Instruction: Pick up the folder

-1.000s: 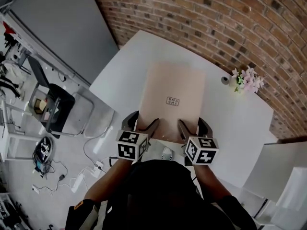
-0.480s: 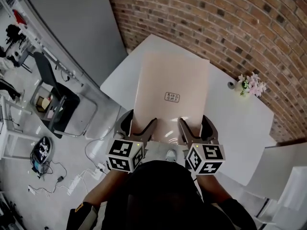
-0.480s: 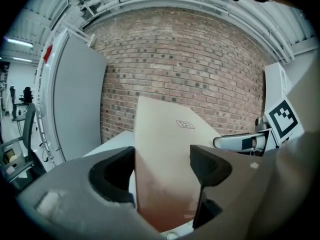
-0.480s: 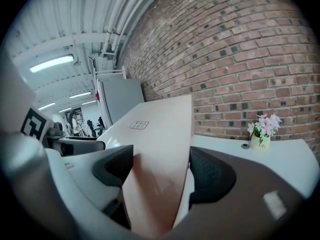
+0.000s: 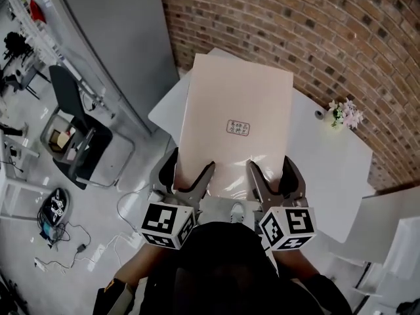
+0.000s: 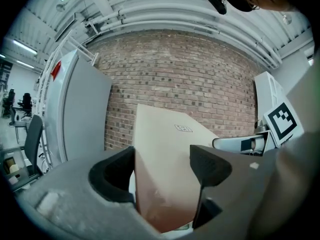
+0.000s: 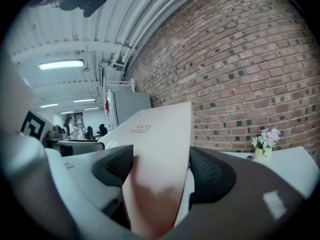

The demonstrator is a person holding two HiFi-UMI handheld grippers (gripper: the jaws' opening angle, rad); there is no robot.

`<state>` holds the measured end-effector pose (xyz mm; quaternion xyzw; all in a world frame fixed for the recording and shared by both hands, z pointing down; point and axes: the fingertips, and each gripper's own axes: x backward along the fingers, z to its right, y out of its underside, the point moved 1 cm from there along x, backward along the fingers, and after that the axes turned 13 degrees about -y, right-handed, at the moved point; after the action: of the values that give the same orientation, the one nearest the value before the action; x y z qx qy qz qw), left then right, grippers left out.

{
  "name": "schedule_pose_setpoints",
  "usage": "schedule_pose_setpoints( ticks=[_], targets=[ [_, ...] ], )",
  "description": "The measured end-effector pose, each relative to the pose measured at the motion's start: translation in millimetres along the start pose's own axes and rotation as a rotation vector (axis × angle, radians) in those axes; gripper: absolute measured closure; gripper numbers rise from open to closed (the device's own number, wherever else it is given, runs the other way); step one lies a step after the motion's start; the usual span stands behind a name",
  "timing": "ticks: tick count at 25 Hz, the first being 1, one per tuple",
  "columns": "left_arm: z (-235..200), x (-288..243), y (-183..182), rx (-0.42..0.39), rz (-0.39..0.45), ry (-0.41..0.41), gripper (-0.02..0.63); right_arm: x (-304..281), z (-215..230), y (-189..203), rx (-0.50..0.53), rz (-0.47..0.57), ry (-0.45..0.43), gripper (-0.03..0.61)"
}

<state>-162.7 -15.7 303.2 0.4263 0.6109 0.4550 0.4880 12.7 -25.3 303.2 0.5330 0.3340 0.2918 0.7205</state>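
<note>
A pale pink folder (image 5: 233,123) with a small printed label is held up off the white table (image 5: 328,156), its far edge raised toward the brick wall. My left gripper (image 5: 187,176) is shut on its near left corner and my right gripper (image 5: 272,176) on its near right corner. In the left gripper view the folder (image 6: 165,149) passes between the dark jaws of the left gripper (image 6: 162,171). Seen from the right gripper view, the folder (image 7: 155,134) is clamped in the right gripper (image 7: 160,171) the same way.
A small vase of pink flowers (image 5: 342,115) stands at the table's far right by the brick wall (image 5: 315,31). A grey cabinet (image 5: 111,38) and a dark chair (image 5: 79,136) stand to the left. Cables lie on the floor (image 5: 65,241).
Both grippers have lifted the folder off the table and brought it closer to the head camera, with its far edge tilting upward. Their hold on its near edge is unchanged.
</note>
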Motion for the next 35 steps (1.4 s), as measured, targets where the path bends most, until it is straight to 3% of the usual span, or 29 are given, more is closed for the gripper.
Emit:
schedule_pose_setpoints(
  ticks=[13,21,35],
  targets=[
    [-46.5,88.6,-43.1,-0.017,0.218,-0.018,0.261,21.9,-100.6,-31.2,0.13,0.146,-0.031,0.224],
    [-74.9,105.7,-11.1,0.016,0.167,-0.059,0.262,10.1,-126.8,-2.7,0.145,0.085,-0.05,0.225],
    [-78.0,107.4,-13.4,-0.008,0.174,-0.049,0.262,10.0,-130.8,0.9,0.134,0.091,-0.034,0.225]
  ],
)
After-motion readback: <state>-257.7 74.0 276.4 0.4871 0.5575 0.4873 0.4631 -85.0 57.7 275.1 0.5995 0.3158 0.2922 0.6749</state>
